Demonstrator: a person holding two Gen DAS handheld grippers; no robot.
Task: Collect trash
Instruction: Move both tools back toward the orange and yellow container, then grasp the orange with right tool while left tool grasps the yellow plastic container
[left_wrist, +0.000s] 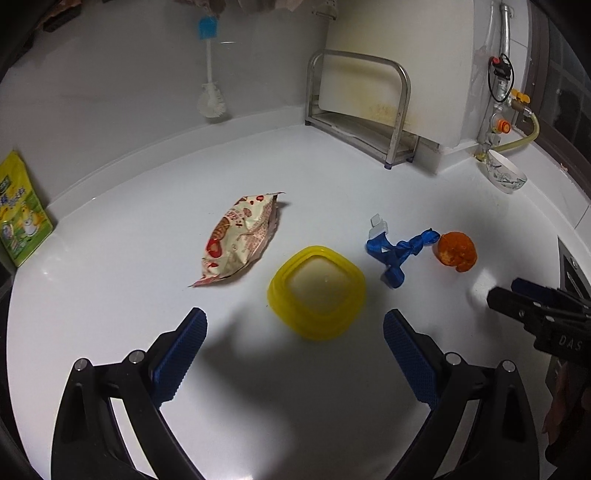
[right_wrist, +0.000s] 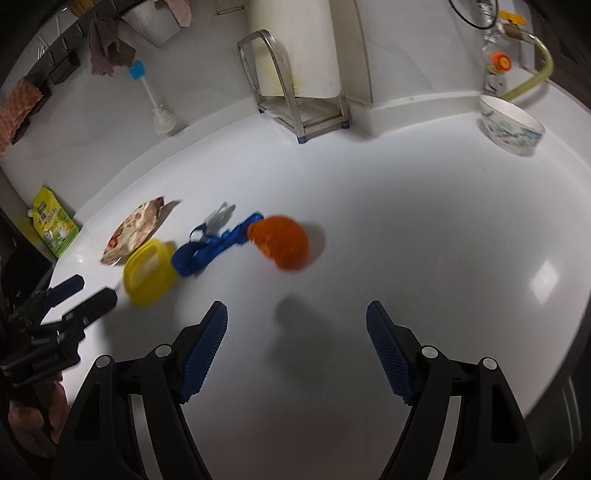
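On the white counter lie a crumpled snack wrapper (left_wrist: 240, 240), a yellow plastic lid (left_wrist: 317, 291), a blue ribbon with a clear clip (left_wrist: 399, 251) and an orange peel (left_wrist: 456, 251). My left gripper (left_wrist: 295, 332) is open and empty, just short of the lid. My right gripper (right_wrist: 297, 328) is open and empty, a little short of the orange peel (right_wrist: 280, 242). The right wrist view also shows the ribbon (right_wrist: 210, 251), lid (right_wrist: 149, 273) and wrapper (right_wrist: 135, 229), and my left gripper (right_wrist: 81, 291) at its left edge. My right gripper (left_wrist: 517, 295) shows at the right edge of the left wrist view.
A steel rack holding a white cutting board (left_wrist: 362, 110) stands at the back. A patterned bowl (left_wrist: 504, 175) sits at the back right near gas fittings (left_wrist: 502, 96). A bottle brush (left_wrist: 210, 88) leans on the wall. A yellow-green pouch (left_wrist: 20, 210) stands at the far left.
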